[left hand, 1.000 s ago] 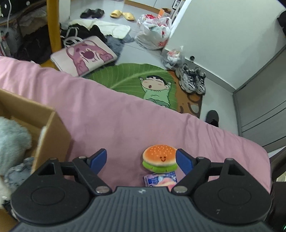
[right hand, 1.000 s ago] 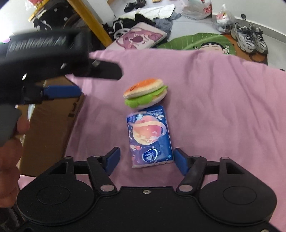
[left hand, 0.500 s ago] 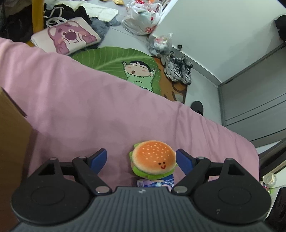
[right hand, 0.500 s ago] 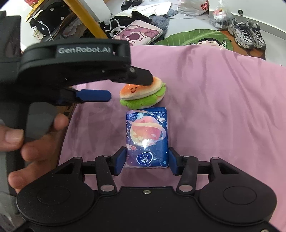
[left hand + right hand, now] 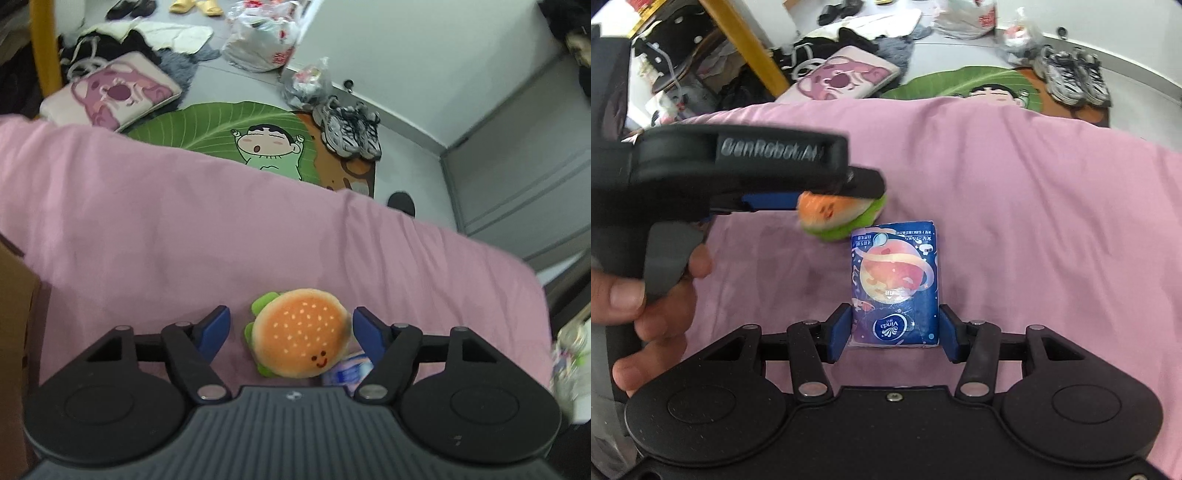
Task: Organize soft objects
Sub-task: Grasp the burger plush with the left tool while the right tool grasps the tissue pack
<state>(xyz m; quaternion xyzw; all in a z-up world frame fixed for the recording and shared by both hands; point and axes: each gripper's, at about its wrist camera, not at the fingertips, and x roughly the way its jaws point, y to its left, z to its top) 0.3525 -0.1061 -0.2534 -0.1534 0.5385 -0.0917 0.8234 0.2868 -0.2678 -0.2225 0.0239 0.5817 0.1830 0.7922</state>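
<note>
- Right gripper (image 5: pixel 894 334) had closed its pads onto tissue pack (image 5: pixel 896 286) since earlier.
- Left gripper (image 5: pixel 291 328) open, burger plush (image 5: pixel 301 334) between its fingers, untouched.

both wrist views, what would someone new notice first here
Likely the smiling plush hamburger, lying on the pink bedspread between the open blue fingers of the left gripper. Next, the blue planet-print tissue pack just beside it, bracketed at its near end by the right gripper. Beyond the bed, a green leaf rug with a cartoon child stands out on the cluttered floor.
</note>
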